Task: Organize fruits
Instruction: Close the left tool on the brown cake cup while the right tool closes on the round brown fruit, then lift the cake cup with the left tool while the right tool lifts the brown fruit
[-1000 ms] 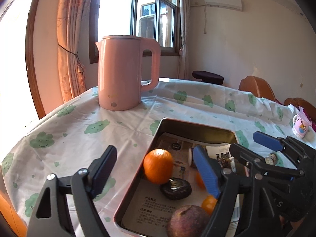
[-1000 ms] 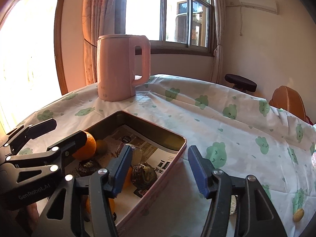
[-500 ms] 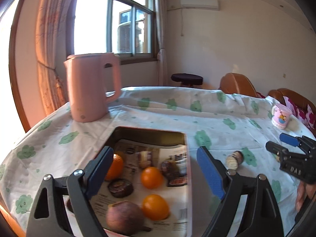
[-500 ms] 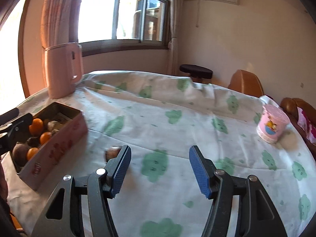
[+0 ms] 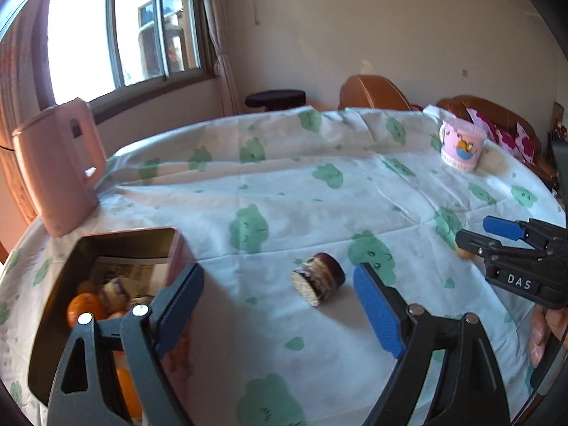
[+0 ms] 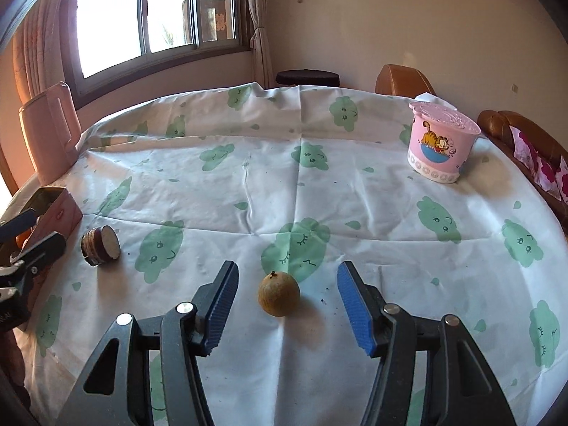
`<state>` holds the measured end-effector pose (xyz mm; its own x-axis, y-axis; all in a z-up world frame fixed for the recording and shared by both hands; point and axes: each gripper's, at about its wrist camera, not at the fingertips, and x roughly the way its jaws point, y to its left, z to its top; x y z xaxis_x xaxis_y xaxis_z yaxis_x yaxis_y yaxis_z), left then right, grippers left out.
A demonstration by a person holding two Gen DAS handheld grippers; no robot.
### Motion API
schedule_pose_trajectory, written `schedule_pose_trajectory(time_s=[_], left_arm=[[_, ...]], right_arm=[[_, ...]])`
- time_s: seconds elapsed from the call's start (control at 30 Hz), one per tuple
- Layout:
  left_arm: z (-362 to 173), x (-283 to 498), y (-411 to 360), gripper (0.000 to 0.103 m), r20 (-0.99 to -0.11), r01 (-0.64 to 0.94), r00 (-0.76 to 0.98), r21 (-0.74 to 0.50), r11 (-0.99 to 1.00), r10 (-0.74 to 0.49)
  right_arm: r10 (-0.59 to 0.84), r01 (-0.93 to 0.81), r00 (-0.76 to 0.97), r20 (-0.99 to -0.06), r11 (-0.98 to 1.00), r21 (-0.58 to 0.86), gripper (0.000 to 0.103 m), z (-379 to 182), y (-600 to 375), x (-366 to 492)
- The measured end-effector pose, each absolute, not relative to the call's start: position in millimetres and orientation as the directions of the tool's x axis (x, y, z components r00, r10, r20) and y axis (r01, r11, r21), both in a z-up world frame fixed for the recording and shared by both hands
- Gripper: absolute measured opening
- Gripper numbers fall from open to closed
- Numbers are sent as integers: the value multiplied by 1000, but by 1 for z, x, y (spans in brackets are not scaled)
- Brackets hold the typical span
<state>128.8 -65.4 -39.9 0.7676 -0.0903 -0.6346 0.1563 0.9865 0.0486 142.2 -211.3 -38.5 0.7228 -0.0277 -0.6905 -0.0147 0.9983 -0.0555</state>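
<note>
Lettering "DAS" marks the right tool point(image 6: 284, 305), spread wide around a small fruit point(image 6: 278, 294); left tool point(image 5: 280, 305) wide.

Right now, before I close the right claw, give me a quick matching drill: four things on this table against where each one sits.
Things:
1. small round brownish-yellow fruit
2. cut purple-skinned fruit piece
3. pink cartoon-cat lidded cup
4. round orange tangerine

Places:
A. inside the pink metal tin
B. between the open right claw fingers
C. far right of the cloth
D. on the cloth just beside the tin

Pairs: 1-B, 2-D, 3-C, 4-A
</note>
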Motion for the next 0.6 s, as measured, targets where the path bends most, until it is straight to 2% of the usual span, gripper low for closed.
schedule_pose_trajectory(time_s=[0.07,0.27,0.37,0.4,0.43,0.47,0.53,0.6], left_arm=[[-47,139,-73,88,-660,167,745,53,984,-91],[-64,157,-82,85,-725,194,678,20,981,-120],[-68,164,-82,79,-745,201,652,-5,980,-137],[-70,167,-82,72,-756,206,639,-14,978,-145],[-73,171,-83,59,-769,215,619,-26,976,-157],[-77,174,-83,53,-784,222,597,-42,974,-170],[-76,174,-80,46,-777,223,602,-61,973,-187],[-75,173,-79,45,-774,227,602,-71,971,-197]], right_arm=[[-25,-20,710,-703,998,-56,57,-41,-210,145],[2,-40,664,-748,999,-33,41,-50,-212,154],[6,-51,651,-759,998,-35,31,-53,-210,156],[7,-56,645,-764,998,-38,28,-54,-208,157],[8,-62,641,-768,997,-41,28,-55,-207,158],[7,-64,641,-768,997,-44,28,-55,-206,158],[13,-70,642,-767,997,-42,28,-55,-206,157],[17,-73,644,-764,997,-40,28,-54,-206,157]])
